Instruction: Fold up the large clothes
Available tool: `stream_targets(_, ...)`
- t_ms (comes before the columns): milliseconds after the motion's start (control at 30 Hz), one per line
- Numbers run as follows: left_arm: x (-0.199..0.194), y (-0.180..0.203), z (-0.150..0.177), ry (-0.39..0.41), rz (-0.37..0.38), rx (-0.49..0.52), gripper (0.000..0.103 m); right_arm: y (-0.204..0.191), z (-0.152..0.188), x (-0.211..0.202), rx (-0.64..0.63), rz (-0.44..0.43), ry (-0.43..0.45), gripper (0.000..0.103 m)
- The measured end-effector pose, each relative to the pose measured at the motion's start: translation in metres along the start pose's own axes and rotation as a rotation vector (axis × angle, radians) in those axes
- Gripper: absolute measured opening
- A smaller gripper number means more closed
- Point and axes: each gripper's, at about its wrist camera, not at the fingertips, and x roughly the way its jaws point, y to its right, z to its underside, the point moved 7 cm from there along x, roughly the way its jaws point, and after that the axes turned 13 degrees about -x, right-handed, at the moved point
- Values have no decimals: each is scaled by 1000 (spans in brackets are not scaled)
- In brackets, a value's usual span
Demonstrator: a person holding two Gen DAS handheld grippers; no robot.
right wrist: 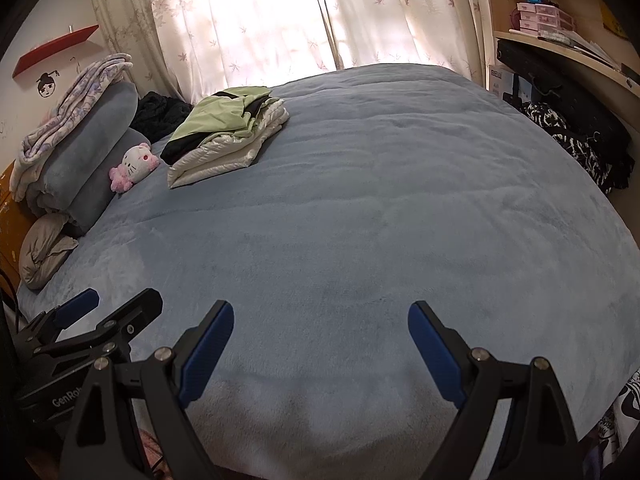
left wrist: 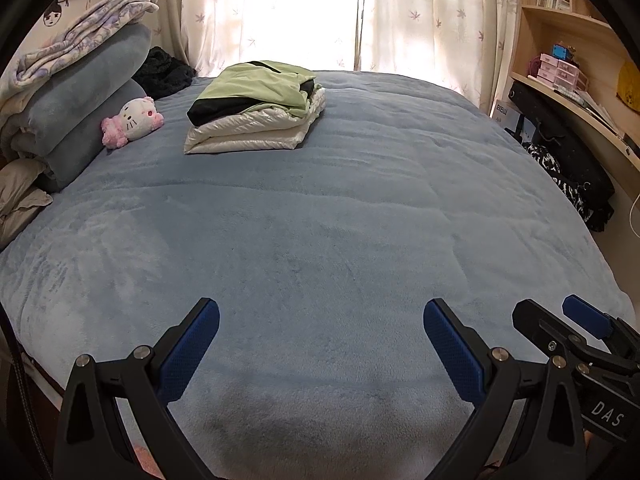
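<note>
A folded stack lies on the far left part of the bed: a light green garment with black trim (left wrist: 260, 88) (right wrist: 218, 118) on top of a shiny white padded garment (left wrist: 248, 132) (right wrist: 224, 156). My left gripper (left wrist: 320, 320) hangs open above the near edge of the blue bed cover (left wrist: 320, 220), nothing between its blue pads. My right gripper (right wrist: 320, 320) is also open and empty, just to the right of the left one. Each gripper shows in the other's view: the right gripper (left wrist: 560, 316) and the left gripper (right wrist: 120, 300). Both are far from the stack.
Rolled blue blankets with a floral quilt (left wrist: 80, 92) pile up at the left, a white and pink cat plush (left wrist: 134, 122) beside them. A dark garment (left wrist: 164, 70) lies near the curtains (left wrist: 280, 12). Wooden shelves and a desk (left wrist: 568, 80) with black bags line the right.
</note>
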Motion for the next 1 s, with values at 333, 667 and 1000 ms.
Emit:
stream_targets(333, -5, 0, 2, 1, -9, -4, 101, 2, 0, -1, 5, -3, -1, 89)
stream_targets(667, -7, -1, 4, 1, -11, -6, 101, 2, 2, -2, 9, -2, -2, 89)
stream_targets(1000, -7, 0, 4, -1, -12, -6, 101, 2, 3, -2, 12, -2, -4, 89)
